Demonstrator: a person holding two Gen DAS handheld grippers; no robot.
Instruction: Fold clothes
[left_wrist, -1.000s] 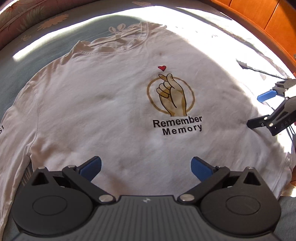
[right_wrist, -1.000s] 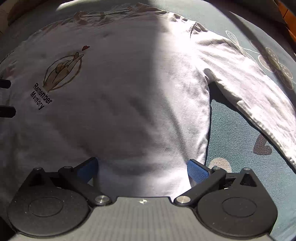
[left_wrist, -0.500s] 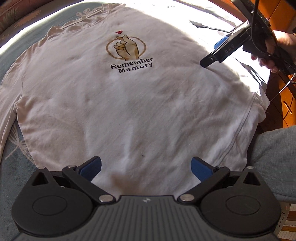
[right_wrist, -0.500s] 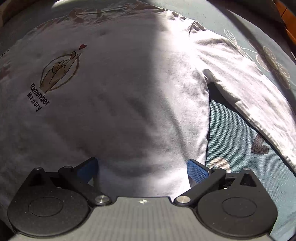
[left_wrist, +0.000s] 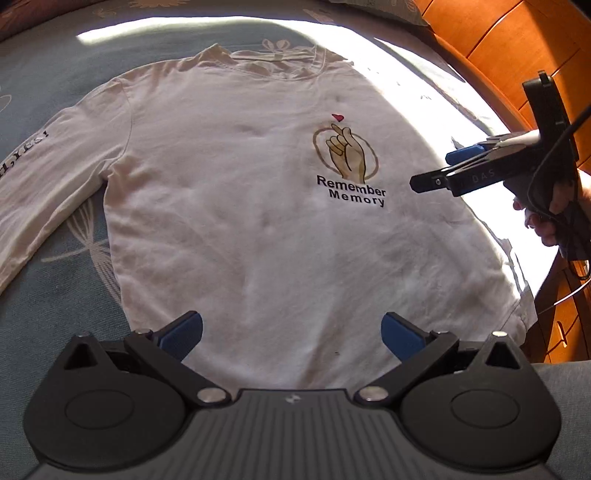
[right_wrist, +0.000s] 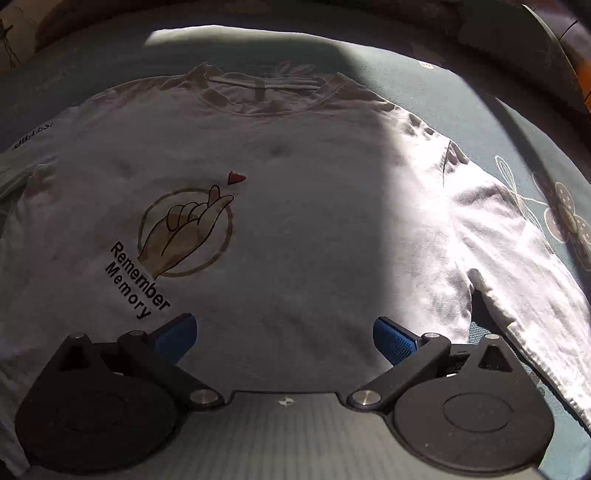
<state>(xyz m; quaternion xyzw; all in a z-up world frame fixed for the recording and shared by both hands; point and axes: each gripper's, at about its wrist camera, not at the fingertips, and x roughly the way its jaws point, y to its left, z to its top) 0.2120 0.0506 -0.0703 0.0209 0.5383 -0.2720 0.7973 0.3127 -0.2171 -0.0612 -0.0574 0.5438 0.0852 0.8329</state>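
A white long-sleeved shirt (left_wrist: 258, 221) (right_wrist: 314, 229) lies flat, front up, on a blue-grey floral bedspread (left_wrist: 55, 314). Its chest print shows a hand, a red heart and the words "Remember Memory". My left gripper (left_wrist: 291, 332) hovers open over the lower hem with nothing between its blue pads. My right gripper (right_wrist: 284, 338) is open too, above the chest just right of the print; in the left wrist view the right gripper (left_wrist: 436, 170) appears at the right, held by a hand (left_wrist: 546, 221). One sleeve (left_wrist: 33, 206) stretches left, the other sleeve (right_wrist: 517, 280) right.
Orange wooden furniture (left_wrist: 517, 55) stands along the right of the bed. A grey trouser leg (left_wrist: 565, 406) is at the lower right. The bedspread (right_wrist: 498, 129) carries flower patterns around the shirt. Strong sunlight falls across the shirt's right side.
My right gripper has moved up from the lower hem to the chest beside the print. My left gripper has shifted, so the left sleeve and collar now show.
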